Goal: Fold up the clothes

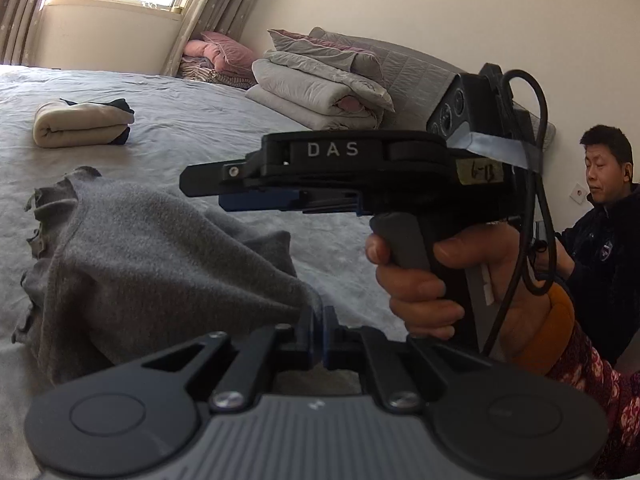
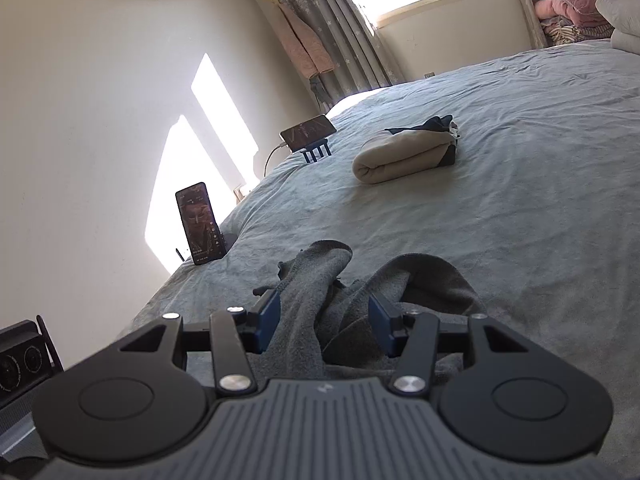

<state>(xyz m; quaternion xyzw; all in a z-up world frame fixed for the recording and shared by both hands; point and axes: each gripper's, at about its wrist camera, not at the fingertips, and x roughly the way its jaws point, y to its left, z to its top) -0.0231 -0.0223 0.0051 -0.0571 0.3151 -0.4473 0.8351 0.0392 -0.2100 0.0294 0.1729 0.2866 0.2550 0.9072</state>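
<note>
A grey knit garment (image 1: 152, 248) lies bunched on the grey bed sheet (image 1: 180, 120). My left gripper (image 1: 318, 320) is shut on one edge of it, and the cloth rises from the bed to the pinched blue pads. In the right wrist view the same grey garment (image 2: 304, 312) runs between the fingers of my right gripper (image 2: 324, 316). Those jaws stand apart and the cloth hangs loose between the blue pads (image 2: 269, 316). The left wrist view shows the right gripper (image 1: 192, 184) side-on, held by a hand (image 1: 424, 280) above the garment.
A folded cream garment (image 2: 404, 156) with dark cloth inside lies further up the bed. Two phones on stands (image 2: 200, 224) (image 2: 308, 132) sit at the bed's left edge. Stacked quilts (image 1: 320, 80) fill the far corner. A person (image 1: 608, 208) sits at the right.
</note>
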